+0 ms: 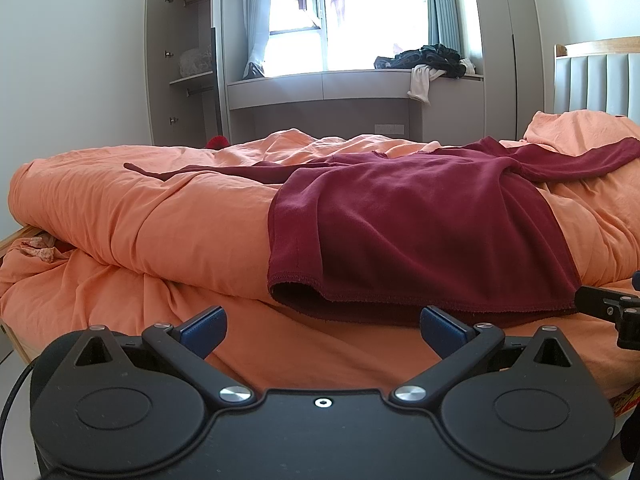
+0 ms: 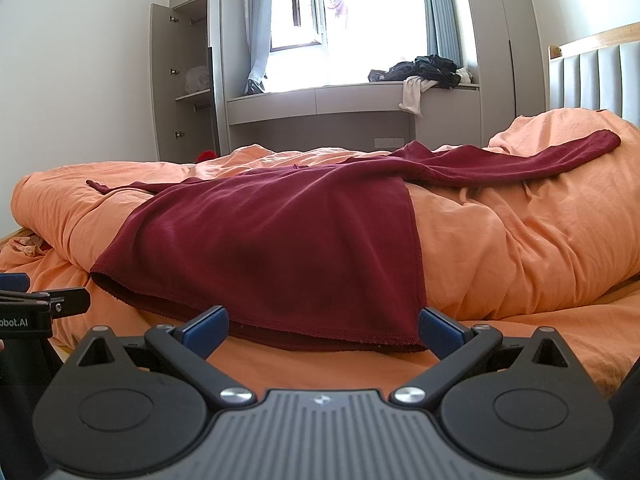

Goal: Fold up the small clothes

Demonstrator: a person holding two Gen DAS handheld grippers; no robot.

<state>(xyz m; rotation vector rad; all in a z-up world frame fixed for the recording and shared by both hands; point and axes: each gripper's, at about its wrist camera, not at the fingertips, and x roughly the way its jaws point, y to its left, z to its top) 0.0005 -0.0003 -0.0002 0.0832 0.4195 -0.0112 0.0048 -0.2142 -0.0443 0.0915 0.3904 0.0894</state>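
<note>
You hold the left gripper [image 1: 322,330] low and level at the bottom of its frame, pointing across the bed; its two blue pads [image 1: 204,328] stand wide apart with nothing between them. Your right gripper [image 2: 322,330] sits in the same low, level pose, its blue pads [image 2: 442,330] also spread wide and gripping nothing. The two tools are side by side: the tip of each shows at the inner edge of the other's frame.

The dark red long-sleeved top [image 1: 400,216] lies spread over the rolled orange duvet [image 1: 140,216], filling the middle of both frames. Its hem [image 2: 280,326] hangs down the near side of the duvet onto the orange sheet [image 1: 280,356], just ahead of both sets of pads but not between them. One sleeve [image 2: 520,160] runs toward the upper right, the other sleeve [image 1: 192,171] stretches flat toward the left.

In the upper part, a pile of dark clothes [image 1: 432,58] sits on the window ledge [image 1: 320,84].
</note>
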